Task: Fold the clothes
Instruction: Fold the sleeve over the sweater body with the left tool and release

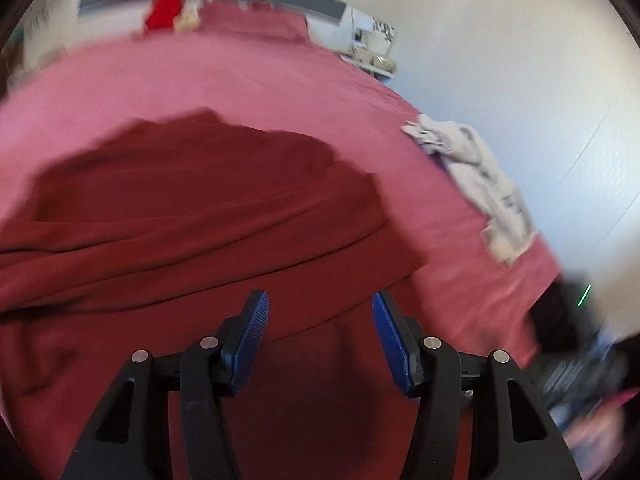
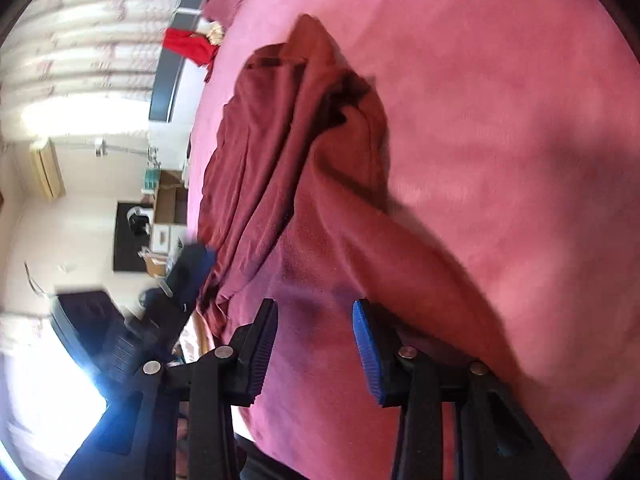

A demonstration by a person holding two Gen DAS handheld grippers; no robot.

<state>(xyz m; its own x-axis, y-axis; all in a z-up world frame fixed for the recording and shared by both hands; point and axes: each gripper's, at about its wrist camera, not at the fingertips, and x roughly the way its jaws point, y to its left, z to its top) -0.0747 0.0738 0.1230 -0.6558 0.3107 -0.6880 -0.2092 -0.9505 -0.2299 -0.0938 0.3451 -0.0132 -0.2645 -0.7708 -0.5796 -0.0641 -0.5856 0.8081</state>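
Observation:
A dark maroon garment (image 1: 192, 208) lies rumpled on the pink bed sheet (image 1: 240, 80). My left gripper (image 1: 320, 304) is open and empty, hovering just above the garment's near part. In the right wrist view the same maroon garment (image 2: 288, 152) lies bunched in long folds on the sheet (image 2: 500, 120). My right gripper (image 2: 316, 312) is open and empty over its near end. The other gripper (image 2: 188, 268) shows blurred at the left, by the garment's edge.
A light grey garment (image 1: 472, 176) lies crumpled at the bed's right edge. A bright red cloth (image 1: 168, 0) and pillows (image 1: 256, 20) sit at the bed's head. A wall runs along the right. A desk with boxes (image 2: 168, 208) stands beyond the bed.

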